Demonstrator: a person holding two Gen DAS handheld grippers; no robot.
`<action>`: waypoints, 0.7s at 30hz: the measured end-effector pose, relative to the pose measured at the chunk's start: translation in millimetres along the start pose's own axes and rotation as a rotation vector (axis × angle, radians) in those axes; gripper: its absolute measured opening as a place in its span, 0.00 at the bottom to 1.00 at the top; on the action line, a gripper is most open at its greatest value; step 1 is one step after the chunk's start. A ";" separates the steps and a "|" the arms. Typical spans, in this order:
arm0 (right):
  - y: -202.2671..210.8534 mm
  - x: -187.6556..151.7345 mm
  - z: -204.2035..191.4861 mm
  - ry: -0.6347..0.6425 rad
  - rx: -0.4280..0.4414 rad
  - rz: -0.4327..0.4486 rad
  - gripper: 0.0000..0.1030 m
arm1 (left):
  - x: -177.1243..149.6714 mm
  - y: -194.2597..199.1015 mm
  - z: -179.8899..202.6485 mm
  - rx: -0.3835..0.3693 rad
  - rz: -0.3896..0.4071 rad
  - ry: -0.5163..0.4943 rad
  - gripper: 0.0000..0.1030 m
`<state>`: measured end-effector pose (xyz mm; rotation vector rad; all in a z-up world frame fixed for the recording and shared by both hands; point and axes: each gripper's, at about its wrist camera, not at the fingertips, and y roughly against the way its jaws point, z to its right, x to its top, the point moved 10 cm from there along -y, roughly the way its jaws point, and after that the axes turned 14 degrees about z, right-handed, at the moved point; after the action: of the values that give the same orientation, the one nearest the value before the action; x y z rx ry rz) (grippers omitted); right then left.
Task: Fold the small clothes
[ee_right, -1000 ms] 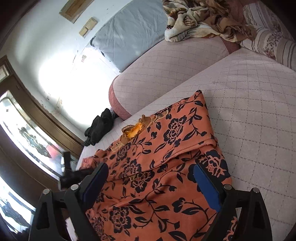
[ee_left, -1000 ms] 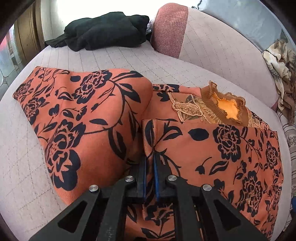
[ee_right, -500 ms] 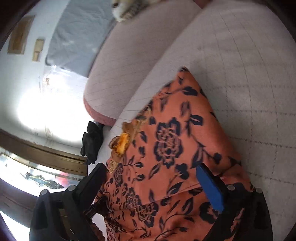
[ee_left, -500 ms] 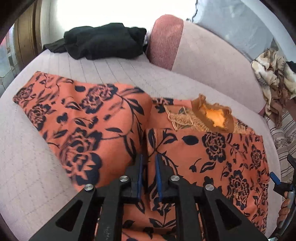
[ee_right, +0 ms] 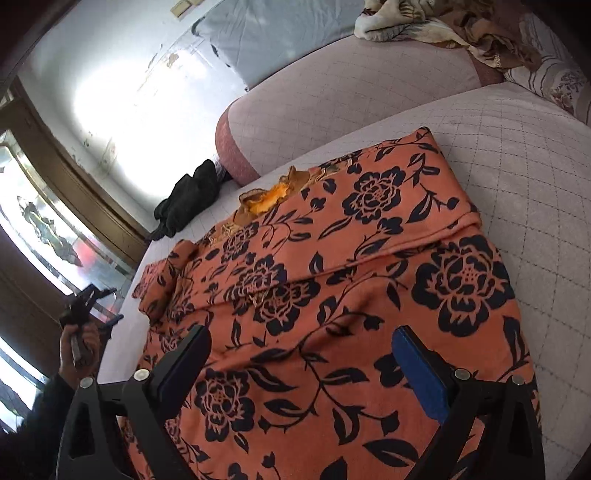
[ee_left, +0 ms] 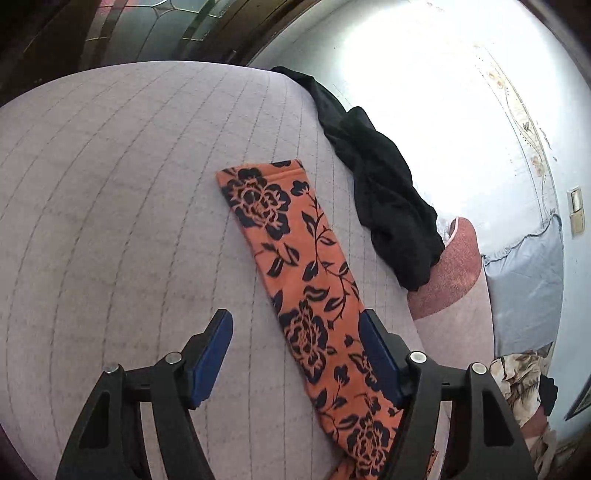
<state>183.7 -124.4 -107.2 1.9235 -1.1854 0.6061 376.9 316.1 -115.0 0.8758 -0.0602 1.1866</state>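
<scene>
An orange top with black flowers (ee_right: pixel 354 280) lies on the quilted pink sofa seat (ee_right: pixel 517 155), one side folded over the body, its yellow-lined collar (ee_right: pixel 266 195) at the far end. Its sleeve (ee_left: pixel 295 266) lies stretched flat in the left wrist view. My left gripper (ee_left: pixel 295 350) is open and empty, held above the sleeve, and it also shows far left in the right wrist view (ee_right: pixel 92 306). My right gripper (ee_right: pixel 303 369) is open and empty just above the top's near part.
A black garment (ee_left: pixel 384 206) lies bunched at the far end of the seat (ee_left: pixel 110 206), next to the pink sofa arm (ee_left: pixel 450 273). A patterned blanket (ee_right: pixel 436 22) sits on the backrest. A wooden-framed glass door (ee_right: pixel 44 236) stands beyond the sofa.
My left gripper has let go of the fold, opened, and swung away to the outstretched sleeve. My right gripper stays open over the top and has tilted back.
</scene>
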 end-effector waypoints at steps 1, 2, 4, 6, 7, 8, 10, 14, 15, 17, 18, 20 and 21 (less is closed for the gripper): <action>-5.2 -3.4 -1.8 0.011 0.004 -0.012 0.97 | 6.4 -8.0 0.9 0.004 0.005 -0.009 0.69; -8.5 -5.7 -3.6 0.020 0.011 -0.020 0.97 | 13.0 -16.2 0.8 0.016 0.011 -0.011 0.69; -11.6 -6.2 -7.2 0.028 0.021 -0.019 0.97 | 24.5 -34.2 -1.5 0.054 0.025 -0.019 0.68; -12.2 -3.8 -9.7 0.041 0.030 -0.011 0.97 | 31.6 -50.6 -7.4 0.087 0.021 -0.018 0.67; -13.0 -2.6 -10.4 0.043 0.032 -0.006 0.97 | 32.0 -59.6 -12.5 0.099 0.009 -0.016 0.67; -13.6 -2.5 -9.7 0.040 0.037 -0.005 0.97 | 32.4 -65.7 -14.9 0.109 0.007 -0.019 0.67; -15.9 -1.2 -10.0 0.031 0.038 -0.005 0.97 | 34.7 -73.8 -16.6 0.122 0.026 -0.035 0.67; -21.4 -3.6 -10.1 0.033 0.043 -0.014 0.97 | 38.9 -84.8 -19.3 0.214 0.047 -0.124 0.18; -22.5 -4.4 -10.0 0.033 0.043 -0.017 0.97 | 36.5 -89.3 -22.6 0.248 0.025 -0.166 0.04; -23.8 -5.5 -8.4 0.035 0.040 -0.018 0.97 | 37.2 -88.1 -19.6 0.259 0.040 -0.203 0.04; -24.1 -5.7 -7.2 0.036 0.036 -0.019 0.97 | 38.5 -84.7 -16.2 0.274 0.056 -0.226 0.04; -23.4 -4.7 -4.2 0.032 0.030 -0.012 0.97 | 43.4 -73.8 -2.3 0.289 0.095 -0.260 0.04; -22.5 -3.6 -2.6 0.027 0.028 -0.006 0.97 | 45.9 -66.1 11.2 0.283 0.119 -0.292 0.04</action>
<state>202.1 -114.6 -116.6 1.9354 -1.1589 0.6464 454.6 338.5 -122.8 1.3070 -0.1875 1.1871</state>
